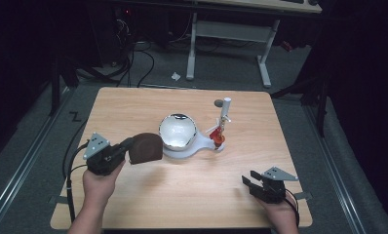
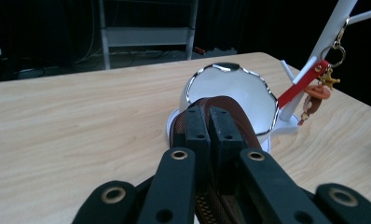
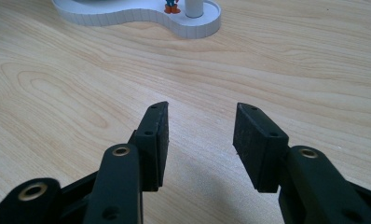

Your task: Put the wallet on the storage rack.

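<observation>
Left tongs (image 1: 125, 146) clamped on a brown zipped pouch (image 1: 145, 147), held just left of the white bowl (image 1: 178, 130) on its white stand base (image 1: 194, 151). Red keyring charm (image 1: 217, 137) hung from the white post (image 1: 224, 111) beside the bowl. Right tongs (image 1: 251, 181) spread wide over bare wooden surface (image 1: 192, 195), well apart from everything.
</observation>
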### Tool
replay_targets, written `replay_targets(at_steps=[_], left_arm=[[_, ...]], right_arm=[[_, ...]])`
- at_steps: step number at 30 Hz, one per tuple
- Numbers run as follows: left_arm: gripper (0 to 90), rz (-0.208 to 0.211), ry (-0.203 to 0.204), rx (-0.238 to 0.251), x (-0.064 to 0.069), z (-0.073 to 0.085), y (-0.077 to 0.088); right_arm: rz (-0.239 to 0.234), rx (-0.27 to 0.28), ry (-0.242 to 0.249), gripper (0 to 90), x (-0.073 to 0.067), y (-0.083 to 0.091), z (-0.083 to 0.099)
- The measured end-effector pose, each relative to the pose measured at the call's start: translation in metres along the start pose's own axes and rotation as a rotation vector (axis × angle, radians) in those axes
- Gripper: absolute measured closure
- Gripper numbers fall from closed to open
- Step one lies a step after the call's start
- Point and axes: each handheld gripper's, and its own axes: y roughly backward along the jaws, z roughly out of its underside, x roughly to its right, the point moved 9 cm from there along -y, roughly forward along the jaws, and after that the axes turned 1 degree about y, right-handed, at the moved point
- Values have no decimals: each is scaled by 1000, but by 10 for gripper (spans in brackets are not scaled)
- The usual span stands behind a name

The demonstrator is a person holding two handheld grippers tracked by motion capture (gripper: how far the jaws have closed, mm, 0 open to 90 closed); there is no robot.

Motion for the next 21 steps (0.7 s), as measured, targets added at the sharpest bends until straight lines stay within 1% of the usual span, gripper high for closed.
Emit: replay_targets(at_steps=[7, 14, 19, 21], left_arm=[[875, -11, -29, -20, 0, -18, -19], [875, -27, -49, -38, -2, -29, -34], [875, -30, -51, -44, -2, -37, -44], [875, -32, -57, -48, -2, -39, -48]], right_arm=[[-3, 8, -2, 560, 1, 1, -1], [-4, 11, -5, 561, 3, 1, -1], [-7, 11, -8, 563, 4, 1, -1], [-7, 10, -11, 563, 4, 1, -1]])
